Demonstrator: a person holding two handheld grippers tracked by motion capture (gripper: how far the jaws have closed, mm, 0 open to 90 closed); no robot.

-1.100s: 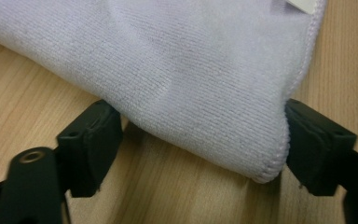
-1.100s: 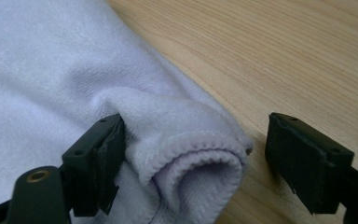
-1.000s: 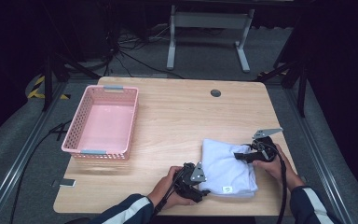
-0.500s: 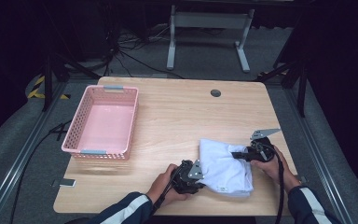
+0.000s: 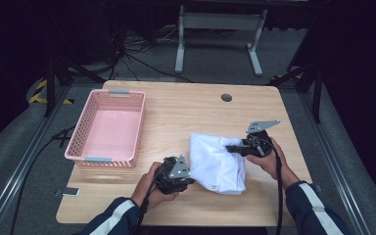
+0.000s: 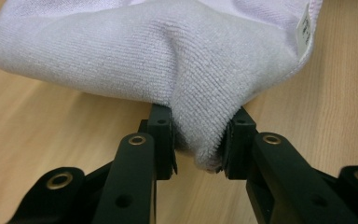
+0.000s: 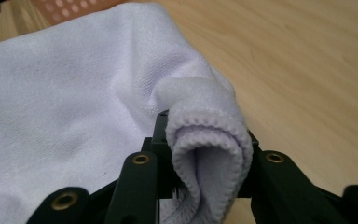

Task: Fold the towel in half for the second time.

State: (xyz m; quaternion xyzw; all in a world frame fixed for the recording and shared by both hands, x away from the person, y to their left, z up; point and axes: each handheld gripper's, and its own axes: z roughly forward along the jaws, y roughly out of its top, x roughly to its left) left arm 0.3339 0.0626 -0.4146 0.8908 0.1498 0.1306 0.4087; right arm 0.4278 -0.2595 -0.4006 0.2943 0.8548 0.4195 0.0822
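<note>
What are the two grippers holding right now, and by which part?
Both hold the white towel: the left gripper pinches a bunched fold at its near edge, the right gripper a rolled hemmed edge on the opposite side.

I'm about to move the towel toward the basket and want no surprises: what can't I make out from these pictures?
- Towel label: print too small and blurred in the left gripper view; a speck in the high view.
- Towel's underside and inner folds: hidden by its own top layer in all views.
- Right gripper pads: wrapped in the rolled hem, right gripper view.
- Basket: cut off by the top edge in the right gripper view.
</note>
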